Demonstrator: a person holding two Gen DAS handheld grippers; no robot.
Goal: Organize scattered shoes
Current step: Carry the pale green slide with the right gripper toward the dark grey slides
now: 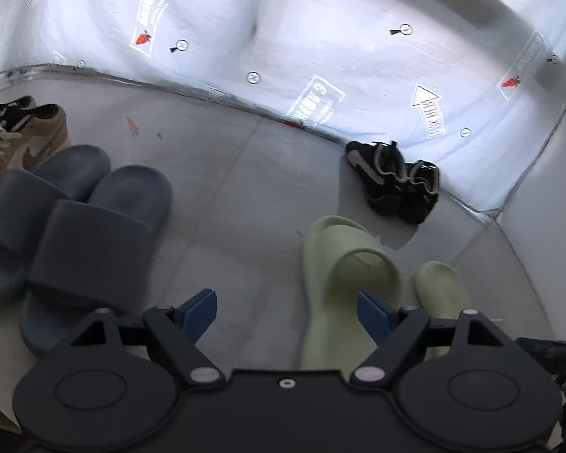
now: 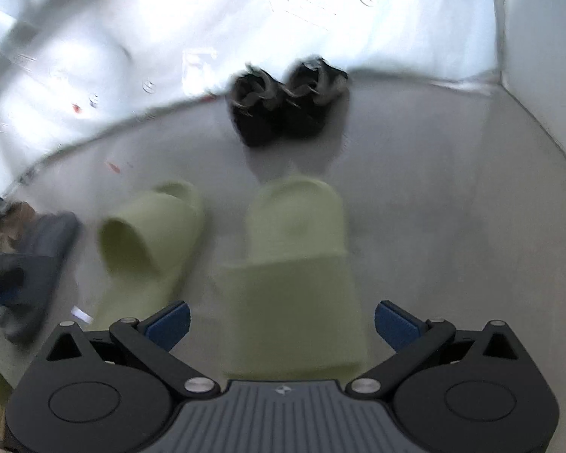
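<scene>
In the left wrist view my left gripper (image 1: pixel 286 315) is open over bare floor, with nothing between its blue pads. A pale green slide (image 1: pixel 343 275) lies just beside its right finger, and the matching slide (image 1: pixel 441 287) is further right. In the blurred right wrist view my right gripper (image 2: pixel 283 324) is open. One green slide (image 2: pixel 294 264) lies lengthwise between its fingers with a gap to each pad. The other green slide (image 2: pixel 151 234) sits to the left, turned at an angle.
Two grey-blue slides (image 1: pixel 94 234) lie side by side at the left, with tan sneakers (image 1: pixel 26 132) behind them. Black sneakers (image 1: pixel 392 181) (image 2: pixel 283 105) stand against the white sheeted wall (image 1: pixel 320 37), near the corner. Grey floor (image 1: pixel 226 188) lies between the groups.
</scene>
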